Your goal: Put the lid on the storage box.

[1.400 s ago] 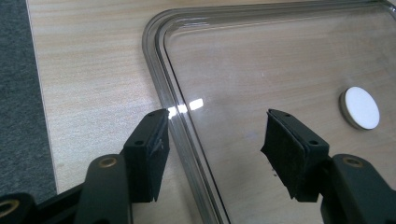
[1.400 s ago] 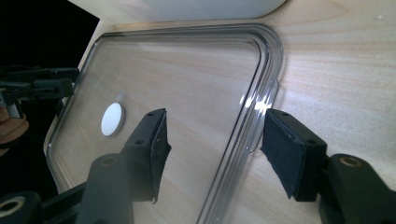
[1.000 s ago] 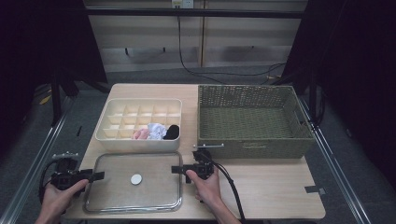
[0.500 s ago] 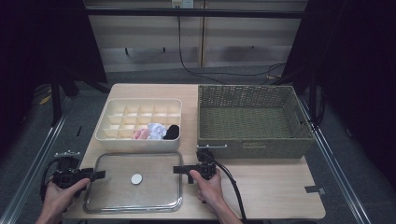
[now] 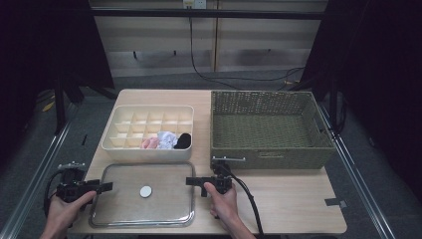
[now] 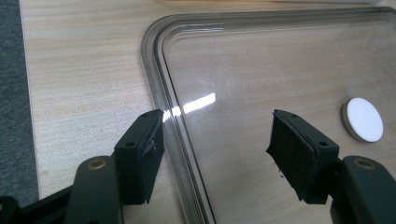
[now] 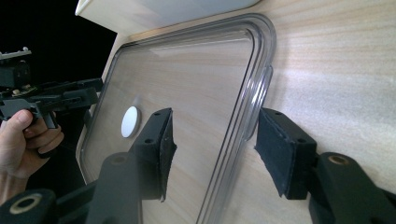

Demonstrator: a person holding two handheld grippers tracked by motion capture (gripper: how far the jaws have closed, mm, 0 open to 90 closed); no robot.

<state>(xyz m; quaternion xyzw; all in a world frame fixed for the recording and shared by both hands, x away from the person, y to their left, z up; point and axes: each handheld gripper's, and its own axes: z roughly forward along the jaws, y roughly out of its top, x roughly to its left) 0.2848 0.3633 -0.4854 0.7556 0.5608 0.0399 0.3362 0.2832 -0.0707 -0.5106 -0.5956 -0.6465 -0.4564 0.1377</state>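
A clear rectangular lid (image 5: 164, 206) with a white round knob (image 5: 145, 191) lies flat on the wooden table at the front left. My left gripper (image 5: 107, 187) sits at the lid's left edge. Its jaws stand open astride the rim (image 6: 159, 84), one pad outside and one over the lid, with the knob (image 6: 364, 119) beyond. My right gripper (image 5: 190, 181) is at the lid's right edge. Its jaws have just been closing with the rim (image 7: 252, 84) between them, but the pads do not press on it. The left gripper (image 7: 56, 100) shows across the lid.
A cream compartment box (image 5: 149, 152) stands just behind the lid, with pink, pale and black cloth pieces in its front cells. An empty woven basket (image 5: 271, 159) stands at the right, close behind my right gripper. The table's front edge runs right below the lid.
My right hand has edged slightly to the right at the lid's right edge. The left hand and the lid have not moved.
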